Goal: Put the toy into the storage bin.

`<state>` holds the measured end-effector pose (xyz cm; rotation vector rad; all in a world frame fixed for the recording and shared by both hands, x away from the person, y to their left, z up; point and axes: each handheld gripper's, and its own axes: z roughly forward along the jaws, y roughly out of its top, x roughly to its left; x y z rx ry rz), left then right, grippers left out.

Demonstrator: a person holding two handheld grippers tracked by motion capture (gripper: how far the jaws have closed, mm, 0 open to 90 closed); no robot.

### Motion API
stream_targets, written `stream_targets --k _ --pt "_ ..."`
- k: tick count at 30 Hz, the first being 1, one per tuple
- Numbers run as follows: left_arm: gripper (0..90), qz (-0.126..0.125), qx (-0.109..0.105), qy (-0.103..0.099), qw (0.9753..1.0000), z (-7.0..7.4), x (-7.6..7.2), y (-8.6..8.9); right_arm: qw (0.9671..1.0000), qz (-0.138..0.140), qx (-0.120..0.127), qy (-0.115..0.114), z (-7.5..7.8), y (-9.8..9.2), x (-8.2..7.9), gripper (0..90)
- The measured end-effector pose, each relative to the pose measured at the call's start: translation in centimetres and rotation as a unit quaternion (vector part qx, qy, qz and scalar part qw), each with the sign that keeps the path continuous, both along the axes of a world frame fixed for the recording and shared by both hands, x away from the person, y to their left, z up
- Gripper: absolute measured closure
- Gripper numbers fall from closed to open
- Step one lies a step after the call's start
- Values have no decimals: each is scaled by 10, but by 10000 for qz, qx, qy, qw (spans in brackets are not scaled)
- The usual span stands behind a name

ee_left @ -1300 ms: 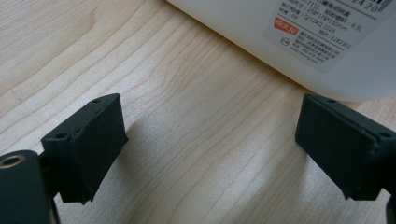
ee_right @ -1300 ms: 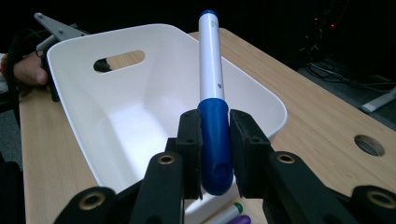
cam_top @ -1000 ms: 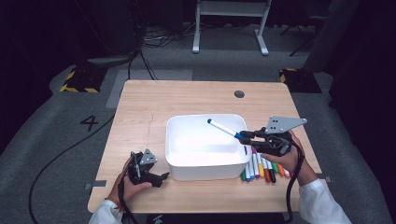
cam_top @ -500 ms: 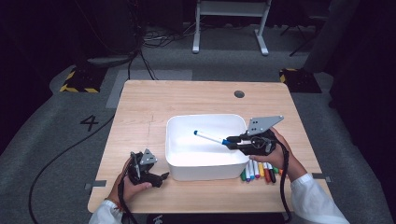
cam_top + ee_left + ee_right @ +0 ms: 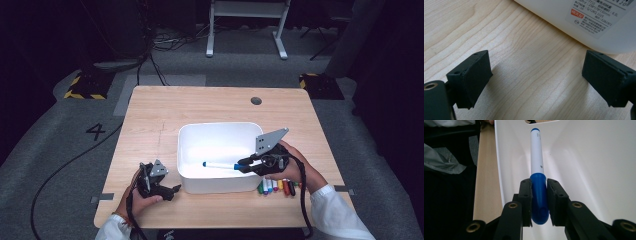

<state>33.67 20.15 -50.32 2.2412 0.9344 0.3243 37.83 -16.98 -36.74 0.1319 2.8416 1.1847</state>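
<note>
Because I want it laid flat, my right tool (image 5: 248, 162) grips the blue-capped white marker (image 5: 220, 164) by its cap, low inside the white plastic tub (image 5: 218, 132) on the wooden bench (image 5: 210, 105), while my left tool (image 5: 167, 190) rests wide-jawed and empty beside the tub.

— We see the bench (image 5: 150, 120) as pale wood with a fine straight grain and a matt finish; what of the white bin (image 5: 218, 134)?

— We take it for smooth plastic, faintly glossy inside, with a paper label (image 5: 596, 15) at the upper right of the left gripper view. The marker (image 5: 537, 172) looks like slick plastic, its blue cap shiny. The pads (image 5: 471, 77) of the left claw (image 5: 537, 77) look like matt black rubber, and we note brass-coloured metal inserts in the right claw (image 5: 539, 202).
</note>
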Motion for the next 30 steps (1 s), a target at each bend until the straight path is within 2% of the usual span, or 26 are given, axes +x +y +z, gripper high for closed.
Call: stream_targets --k 8,9,13,19,22,23,28,29,30 --pt "89 -3 8 -12 10000 0 0 0 9998 112 -174 78 -3 2 0 747" --pt "89 -10 9 -7 10000 0 0 0 9999 32 -161 36 -3 2 0 673" --pt "89 -13 13 -7 10000 0 0 0 9999 -101 -58 22 -2 -1 2 650" --pt "89 -7 9 -2 10000 0 0 0 9988 -455 131 -83 2 -11 2 604" --pt "89 -10 7 -1 10000 0 0 0 9971 -688 267 -169 7 -18 1 578" --pt "89 -10 9 -1 10000 0 0 0 9952 -861 407 -208 10 -23 0 564" --pt "89 -4 15 -7 10000 0 0 0 9913 -1159 494 -385 16 -35 -3 528" --pt "89 -11 9 -1 10000 0 0 0 9904 -1220 496 -410 18 -38 -4 499" --pt "89 -10 8 -1 10000 0 0 0 9875 -1396 512 -513 20 -45 -6 454"
